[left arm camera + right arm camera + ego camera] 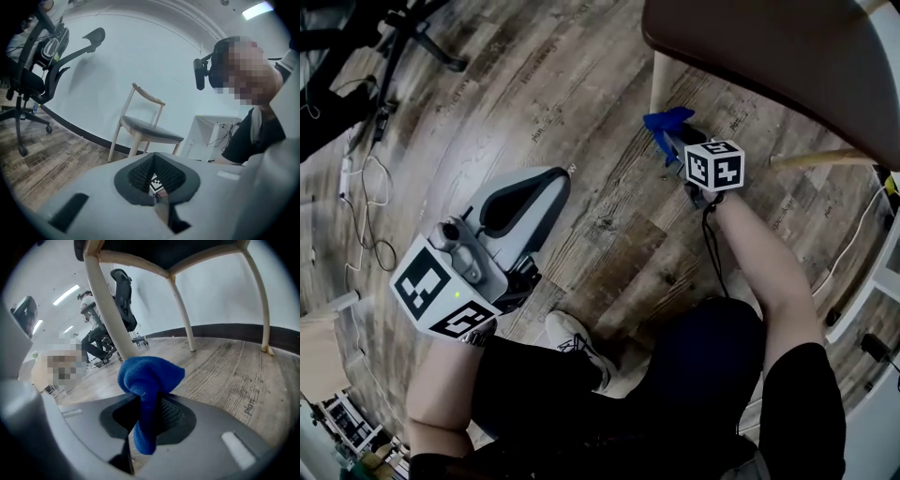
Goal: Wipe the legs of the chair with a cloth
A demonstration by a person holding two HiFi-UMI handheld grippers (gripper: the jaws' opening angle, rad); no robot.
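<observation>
**Right gripper (147, 411) clamped on the blue cloth (149, 376), close by the chair leg (106, 305).**
The bunched cloth stood just beside that leg, under the chair seat (787, 56). Whether it touched, I could not tell. I judged it should press flat and run the whole leg. My left gripper (546, 183), closed on nothing, hung well apart from the chair.

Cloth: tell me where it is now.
The cloth is clamped in the right gripper, beside the nearest chair leg and below the seat. In the head view it shows upper centre-right.
</observation>
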